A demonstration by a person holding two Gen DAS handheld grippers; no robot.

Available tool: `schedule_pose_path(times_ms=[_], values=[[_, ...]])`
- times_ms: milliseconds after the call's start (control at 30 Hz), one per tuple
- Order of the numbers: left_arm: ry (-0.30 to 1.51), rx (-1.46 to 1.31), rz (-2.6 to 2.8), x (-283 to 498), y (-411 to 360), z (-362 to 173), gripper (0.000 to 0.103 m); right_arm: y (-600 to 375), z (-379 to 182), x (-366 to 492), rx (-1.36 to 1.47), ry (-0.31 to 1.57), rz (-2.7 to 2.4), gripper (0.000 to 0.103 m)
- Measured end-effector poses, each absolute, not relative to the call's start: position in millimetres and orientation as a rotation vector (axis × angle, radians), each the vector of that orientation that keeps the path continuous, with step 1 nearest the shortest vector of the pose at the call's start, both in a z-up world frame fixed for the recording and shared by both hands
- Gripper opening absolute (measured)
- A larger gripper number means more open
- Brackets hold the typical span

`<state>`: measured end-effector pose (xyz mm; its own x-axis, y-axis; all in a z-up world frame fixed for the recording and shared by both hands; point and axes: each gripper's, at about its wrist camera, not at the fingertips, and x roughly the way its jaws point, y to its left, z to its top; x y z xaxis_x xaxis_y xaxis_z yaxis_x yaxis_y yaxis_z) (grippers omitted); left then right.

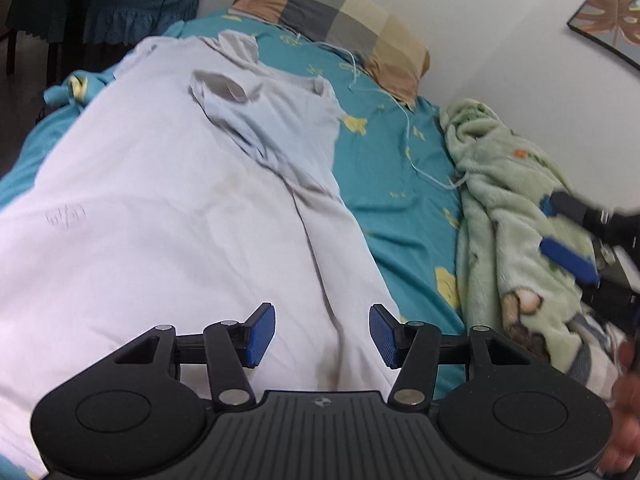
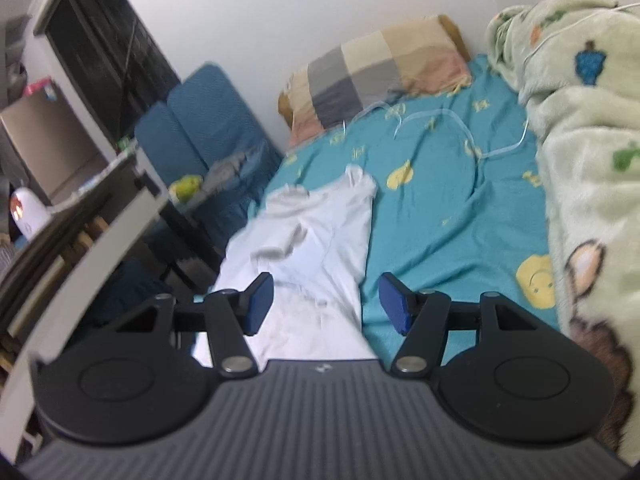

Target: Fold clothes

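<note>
A white T-shirt [image 1: 172, 184] lies spread along the teal bed sheet [image 1: 404, 184], its collar toward the pillow and one sleeve folded over its body. My left gripper [image 1: 322, 336] is open and empty just above the shirt's lower part. The right gripper shows at the right edge of the left wrist view [image 1: 568, 232], over the green blanket. In the right wrist view the shirt [image 2: 316, 240] lies ahead, and my right gripper [image 2: 326, 306] is open and empty above its right edge.
A checked pillow [image 1: 340, 20] lies at the bed's head. A green fleece blanket [image 1: 516, 208] is bunched along the wall side. A thin white cable [image 1: 408, 132] runs over the sheet. A blue-covered chair [image 2: 208, 128] and shelves [image 2: 72, 120] stand beside the bed.
</note>
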<state>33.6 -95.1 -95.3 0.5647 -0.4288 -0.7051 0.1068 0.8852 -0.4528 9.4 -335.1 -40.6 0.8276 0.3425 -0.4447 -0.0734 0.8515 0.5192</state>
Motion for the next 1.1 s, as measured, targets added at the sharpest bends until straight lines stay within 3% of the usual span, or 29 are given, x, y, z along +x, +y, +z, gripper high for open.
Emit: schedule_pose_path(times_ms=[67, 133, 167, 533, 600, 633, 667, 1100], values=[[0.934, -0.352, -0.344, 29, -107, -101, 0.055, -346, -36, 6, 0.522, 0.532, 0.196, 0.062], [0.943, -0.333, -0.376, 27, -118, -105, 0.055, -353, -37, 8, 0.529, 0.524, 0.170, 0.083], [0.945, -0.324, -0.392, 26, -123, -107, 0.053, -357, -38, 8, 0.532, 0.520, 0.157, 0.085], [1.016, -0.198, -0.486, 37, -195, -135, 0.052, -366, -49, 17, 0.567, 0.530, 0.152, 0.084], [1.050, -0.172, -0.484, 42, -204, -145, 0.038, -366, -53, 19, 0.567, 0.539, 0.149, 0.084], [1.062, -0.165, -0.475, 44, -207, -150, 0.015, -367, -55, 20, 0.568, 0.543, 0.148, 0.084], [1.068, -0.157, -0.473, 46, -206, -152, 0.003, -367, -57, 21, 0.568, 0.551, 0.144, 0.084], [1.118, -0.373, -0.559, 53, -72, -74, 0.002, -355, -71, 27, 0.612, 0.629, 0.192, 0.084]])
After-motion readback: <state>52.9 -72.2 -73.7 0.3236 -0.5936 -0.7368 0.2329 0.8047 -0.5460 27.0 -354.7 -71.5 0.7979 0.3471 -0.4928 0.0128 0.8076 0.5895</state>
